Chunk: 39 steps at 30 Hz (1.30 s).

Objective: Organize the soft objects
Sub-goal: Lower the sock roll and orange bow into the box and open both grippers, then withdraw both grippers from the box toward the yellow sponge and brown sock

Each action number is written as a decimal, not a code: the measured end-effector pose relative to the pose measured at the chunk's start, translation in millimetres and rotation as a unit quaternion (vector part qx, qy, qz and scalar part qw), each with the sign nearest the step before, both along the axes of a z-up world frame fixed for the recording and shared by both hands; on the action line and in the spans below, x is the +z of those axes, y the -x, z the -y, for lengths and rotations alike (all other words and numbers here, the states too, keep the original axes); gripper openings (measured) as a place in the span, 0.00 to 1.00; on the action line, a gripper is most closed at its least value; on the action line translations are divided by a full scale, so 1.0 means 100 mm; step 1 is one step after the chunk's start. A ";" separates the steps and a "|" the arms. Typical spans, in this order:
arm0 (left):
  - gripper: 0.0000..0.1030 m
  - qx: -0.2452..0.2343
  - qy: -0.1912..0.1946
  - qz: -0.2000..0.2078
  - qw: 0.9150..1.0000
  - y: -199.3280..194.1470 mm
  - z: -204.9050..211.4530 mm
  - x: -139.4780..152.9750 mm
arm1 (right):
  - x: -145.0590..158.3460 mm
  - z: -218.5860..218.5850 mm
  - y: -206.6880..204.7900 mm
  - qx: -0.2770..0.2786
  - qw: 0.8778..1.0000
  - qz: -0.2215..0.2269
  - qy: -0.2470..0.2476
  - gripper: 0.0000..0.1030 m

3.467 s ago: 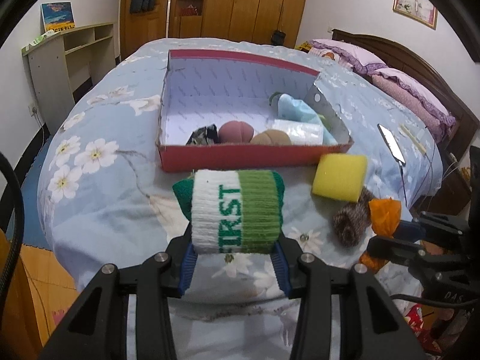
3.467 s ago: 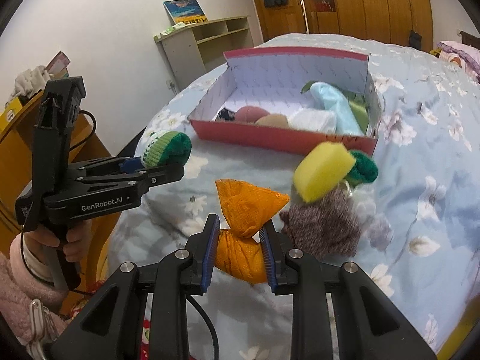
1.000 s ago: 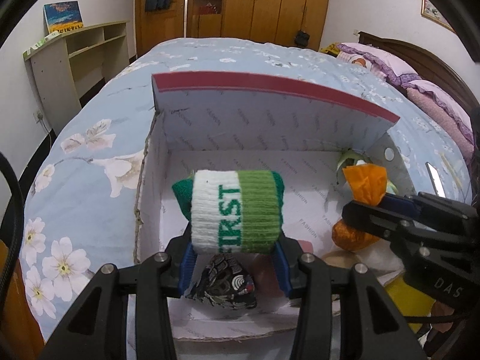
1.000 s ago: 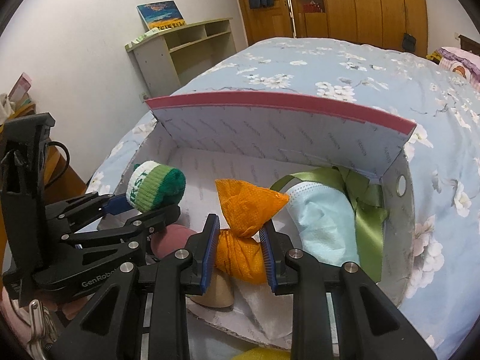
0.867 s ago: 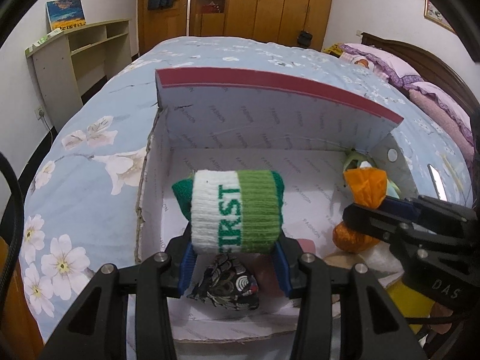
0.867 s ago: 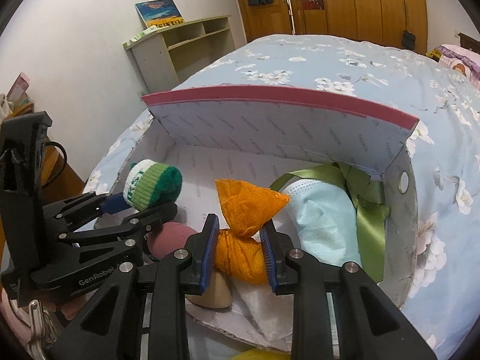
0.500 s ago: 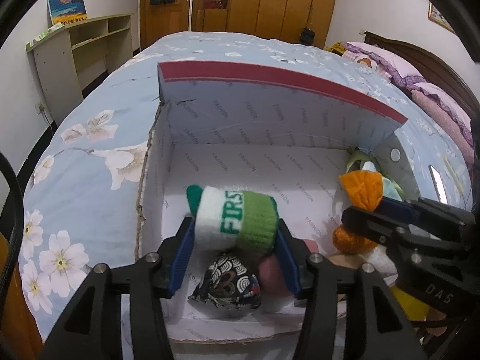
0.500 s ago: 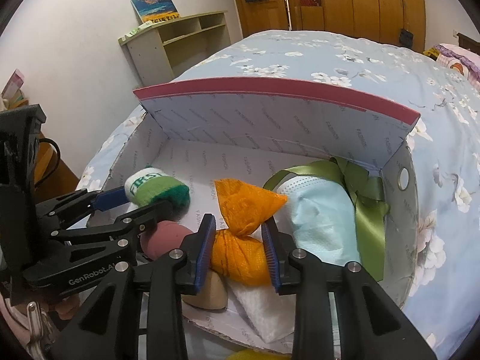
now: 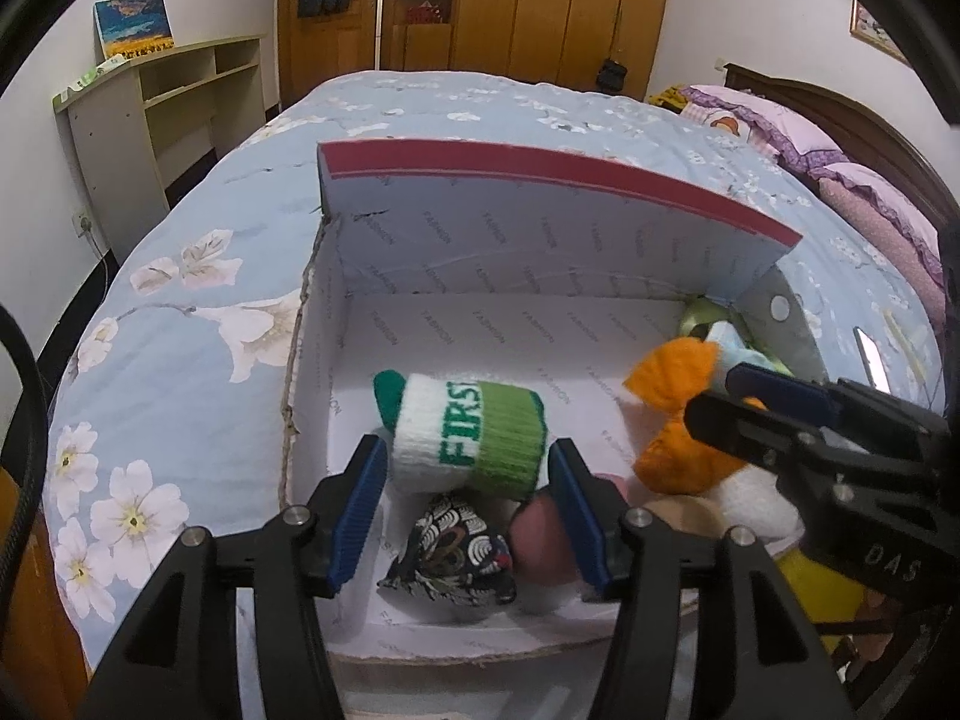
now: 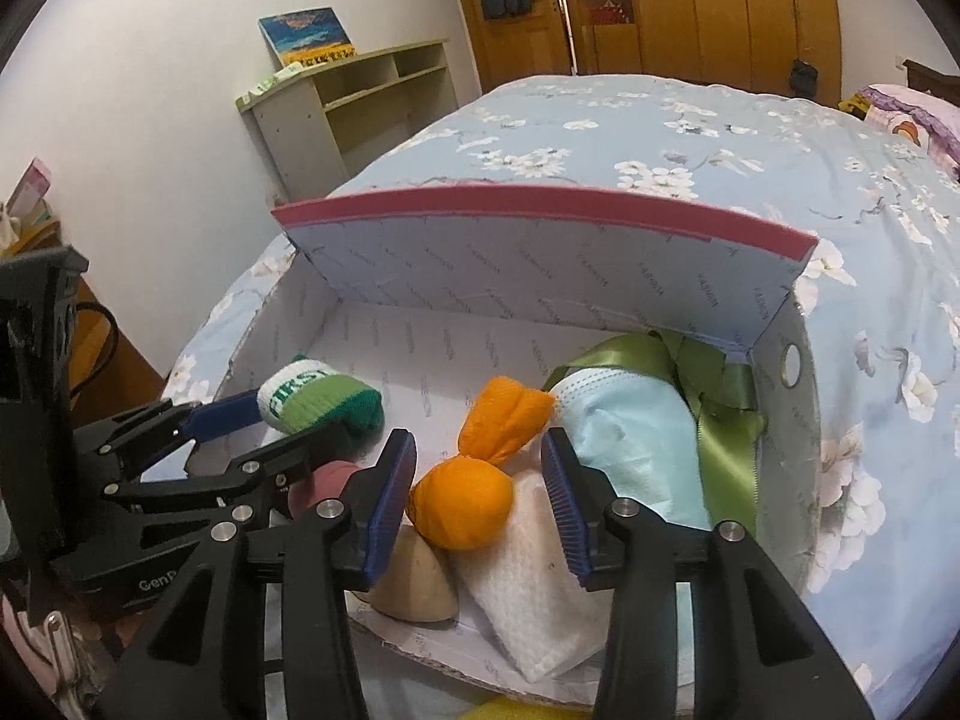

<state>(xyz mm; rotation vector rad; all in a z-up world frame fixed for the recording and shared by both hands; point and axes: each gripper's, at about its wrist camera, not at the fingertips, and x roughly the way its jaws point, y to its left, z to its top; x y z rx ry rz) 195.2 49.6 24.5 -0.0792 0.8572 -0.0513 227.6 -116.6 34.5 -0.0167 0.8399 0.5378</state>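
Observation:
A red-rimmed cardboard box point(image 9: 540, 174) point(image 10: 540, 204) lies on the bed. My left gripper point(image 9: 468, 510) point(image 10: 270, 432) hangs over the box's near left corner, its jaws opening. The white and green knit roll point(image 9: 468, 438) point(image 10: 318, 402) lies tilted between the pads, free of them, on a dark patterned pouch point(image 9: 450, 552) and a pink ball point(image 9: 540, 540). My right gripper point(image 10: 477, 501) point(image 9: 780, 420) is also opening. The orange tied pouch point(image 10: 462, 501) point(image 9: 678, 468) rests between its pads on a white cloth point(image 10: 528, 588).
The box also holds a tan lump point(image 10: 414, 582), a light blue mask point(image 10: 630, 438) and a green ribbon point(image 10: 714, 396). A yellow sponge point(image 9: 822, 594) lies outside its near wall. The blue floral bedcover point(image 9: 180, 360) surrounds the box; a shelf unit point(image 9: 156, 114) stands at the left wall.
Both grippers carried their loads from the bed to over the box. Both jaws then widened: the knit roll tipped and dropped out of the left grip, and the orange pouch settled out of the right.

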 end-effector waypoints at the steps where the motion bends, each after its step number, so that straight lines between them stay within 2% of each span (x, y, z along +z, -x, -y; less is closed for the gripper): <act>1: 0.57 -0.001 0.001 0.001 1.000 0.02 0.00 0.01 | 0.02 0.01 0.01 -0.001 1.000 0.002 -0.003 0.44; 24: 0.57 -0.011 0.009 0.017 1.000 0.35 0.08 0.23 | 0.30 0.16 0.34 0.002 1.000 0.024 -0.014 0.44; 39: 0.57 -0.039 0.015 0.017 0.999 0.65 0.27 0.28 | 0.38 0.40 0.76 -0.006 0.999 0.031 -0.011 0.44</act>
